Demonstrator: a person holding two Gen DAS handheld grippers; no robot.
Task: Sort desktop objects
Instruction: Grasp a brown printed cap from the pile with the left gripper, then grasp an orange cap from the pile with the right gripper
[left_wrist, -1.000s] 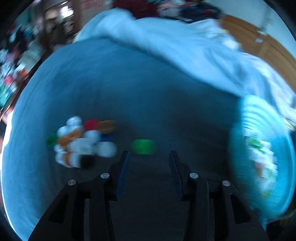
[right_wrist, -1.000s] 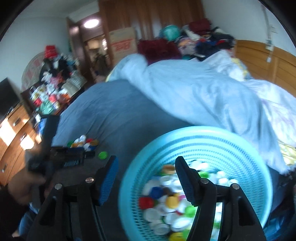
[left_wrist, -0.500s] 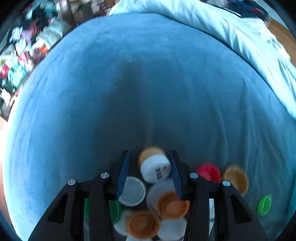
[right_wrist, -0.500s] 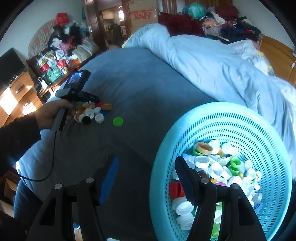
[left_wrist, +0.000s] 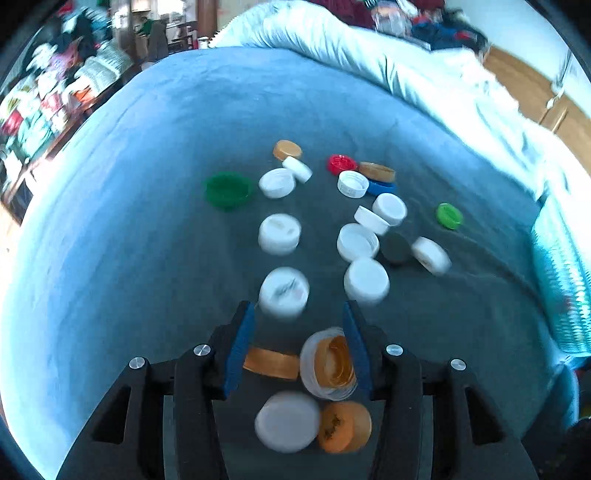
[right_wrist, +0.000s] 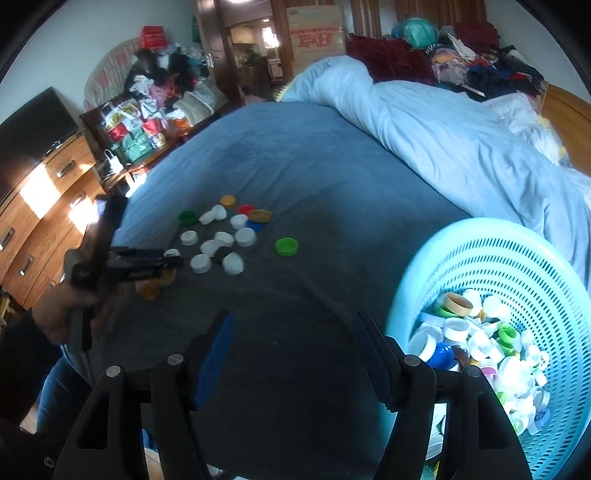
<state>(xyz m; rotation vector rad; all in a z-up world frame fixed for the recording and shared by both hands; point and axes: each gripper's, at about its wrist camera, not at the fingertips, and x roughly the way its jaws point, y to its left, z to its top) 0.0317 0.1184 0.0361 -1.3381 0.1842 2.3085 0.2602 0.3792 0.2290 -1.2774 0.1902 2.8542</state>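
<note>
Moved: round plastic bottle caps (left_wrist: 279, 234) now scattered across the plush blue blanket (left_wrist: 155, 155), no longer heaped.
Left gripper (left_wrist: 299, 345): jaws opening, straddling a ribbed orange cap (left_wrist: 330, 363) without pinching it.
Right gripper (right_wrist: 295, 354): jaws opening, empty, beside the perforated turquoise basket (right_wrist: 517, 254).

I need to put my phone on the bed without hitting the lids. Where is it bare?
Bare blanket lies between the lone green lid and the blue basket, and beyond the lid cluster toward the quilt. It is crowded around the left tongs, whose jaws are opening over orange lids.
</note>
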